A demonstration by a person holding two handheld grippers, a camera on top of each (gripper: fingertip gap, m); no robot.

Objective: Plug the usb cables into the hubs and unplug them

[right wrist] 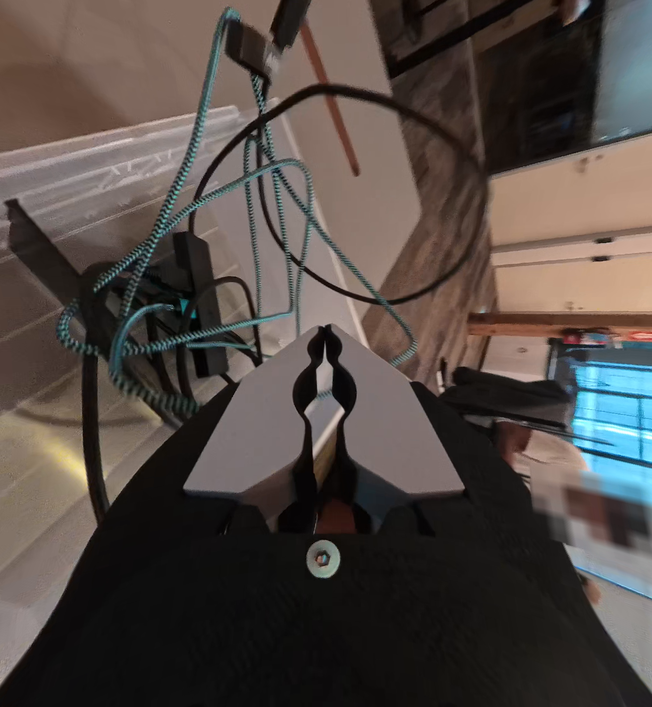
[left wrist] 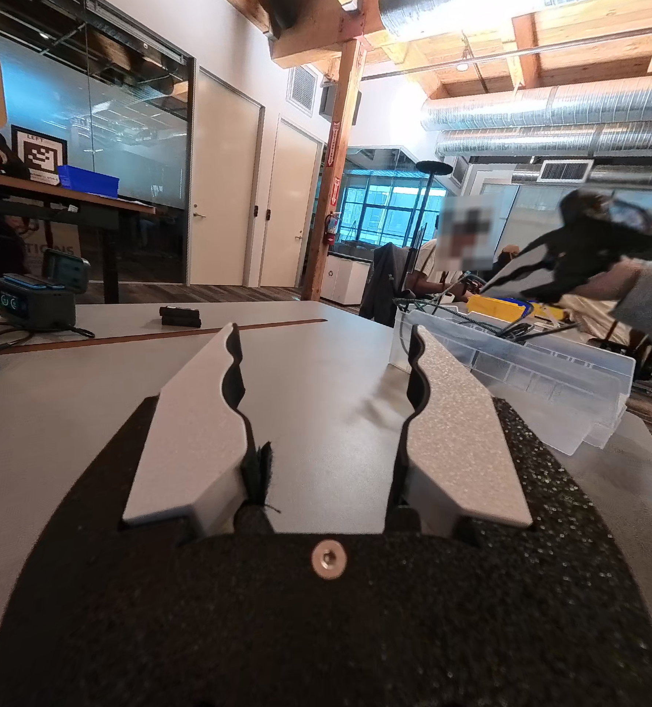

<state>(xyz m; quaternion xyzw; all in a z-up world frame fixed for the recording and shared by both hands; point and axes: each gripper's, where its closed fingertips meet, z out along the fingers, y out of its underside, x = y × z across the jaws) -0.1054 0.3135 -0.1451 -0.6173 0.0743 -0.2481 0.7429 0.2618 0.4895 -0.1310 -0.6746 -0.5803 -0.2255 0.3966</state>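
Observation:
My left gripper (left wrist: 324,333) is open and empty, low over the grey table (left wrist: 317,382). A clear plastic bin (left wrist: 546,375) stands to its right with cables in it. My right gripper (left wrist: 493,283) hovers over that bin, blurred. In the right wrist view, rolled sideways, my right gripper (right wrist: 323,331) is shut. A teal braided USB cable (right wrist: 202,111) runs behind its fingers and shows in the gap between them, seemingly held. A black hub (right wrist: 198,290) lies tangled in cables in the bin (right wrist: 87,172). A black USB plug (right wrist: 251,42) and a black cable loop (right wrist: 355,92) hang raised.
A black charger box (left wrist: 37,306) and small black blocks (left wrist: 181,315) sit at the table's far left. A yellow bin (left wrist: 500,306) lies beyond the clear bin. A person sits behind it. Another table with a blue bin (left wrist: 87,181) stands far left. Across from one pair of fingers to the other is roughly 40 cm.

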